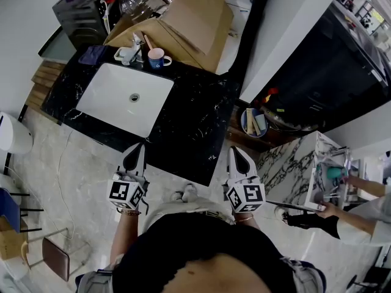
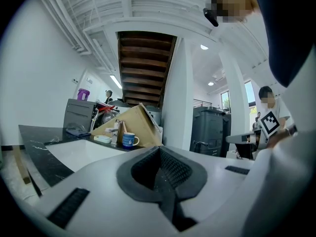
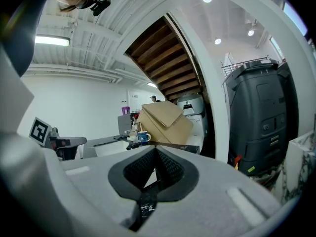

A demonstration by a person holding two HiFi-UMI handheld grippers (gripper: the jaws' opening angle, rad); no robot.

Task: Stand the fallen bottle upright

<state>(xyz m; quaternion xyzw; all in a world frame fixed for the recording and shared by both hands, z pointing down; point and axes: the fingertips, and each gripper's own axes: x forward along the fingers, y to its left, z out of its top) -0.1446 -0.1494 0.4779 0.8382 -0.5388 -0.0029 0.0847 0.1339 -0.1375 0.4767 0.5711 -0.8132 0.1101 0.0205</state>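
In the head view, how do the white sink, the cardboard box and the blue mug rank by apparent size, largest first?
1. cardboard box and white sink: close in extent, box perhaps slightly larger; not safely ranked.
2. blue mug: clearly the smallest.

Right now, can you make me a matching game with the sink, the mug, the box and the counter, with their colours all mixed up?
Things:
1 sink
2 mug
3 box
4 counter

Colours:
A blue
B black
C white
D brown

Pairs: 1-C, 2-A, 3-D, 4-B
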